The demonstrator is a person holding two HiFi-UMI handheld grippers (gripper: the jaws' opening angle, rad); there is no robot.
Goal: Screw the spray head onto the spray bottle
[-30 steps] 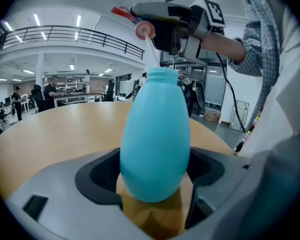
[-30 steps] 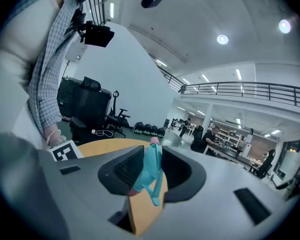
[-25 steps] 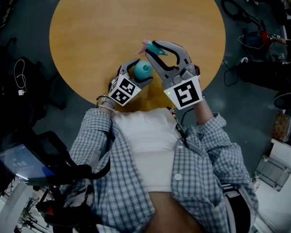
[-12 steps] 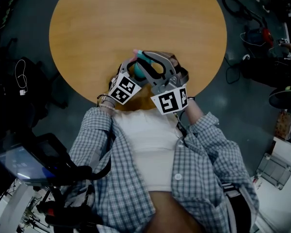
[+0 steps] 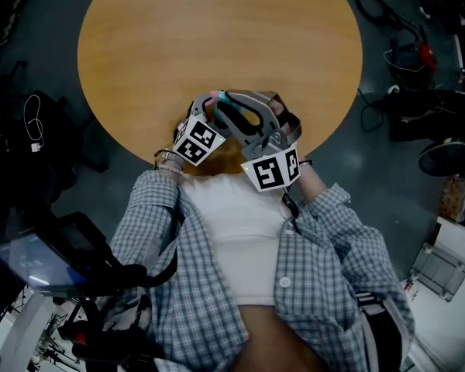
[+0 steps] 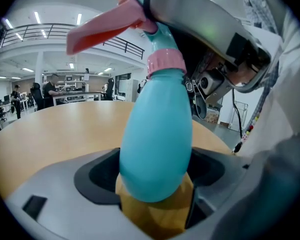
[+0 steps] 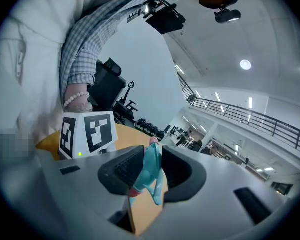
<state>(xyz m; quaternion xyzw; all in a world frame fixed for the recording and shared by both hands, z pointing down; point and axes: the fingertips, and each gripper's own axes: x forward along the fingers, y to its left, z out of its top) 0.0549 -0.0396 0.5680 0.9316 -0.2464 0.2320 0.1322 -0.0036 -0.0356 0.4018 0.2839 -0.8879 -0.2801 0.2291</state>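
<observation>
Moved since a second ago: right gripper (image 5: 223, 103), brought down and leftward over the left gripper (image 6: 152, 181) and rolled, right marker cube (image 5: 271, 169) now nearer the torso; left gripper unmoved. Right gripper: jaws part-closed, clamped on spray head (image 7: 151, 176) between black ribbed pads. Left gripper: jaws wide apart, gripping the lower body of spray bottle (image 6: 157, 139) from both sides. Spray bottle: teal, egg-shaped, long axis near upright in left gripper view, broad end low between the jaws, neck uppermost and tipped slightly rightward; held above the near edge of round wooden table (image 5: 217, 37), close before the person's torso. Spray head: teal, pink collar (image 6: 166, 61) seated on the bottle's neck, pink trigger (image 6: 102, 29) jutting leftward and slightly downward in left gripper view, out over the table. Bottle top, bare a second ago in head view, now covered by spray head and right gripper. Markings visible: black-and-white square codes on both cubes, left marker cube (image 7: 87, 134) facing the right gripper view.
</observation>
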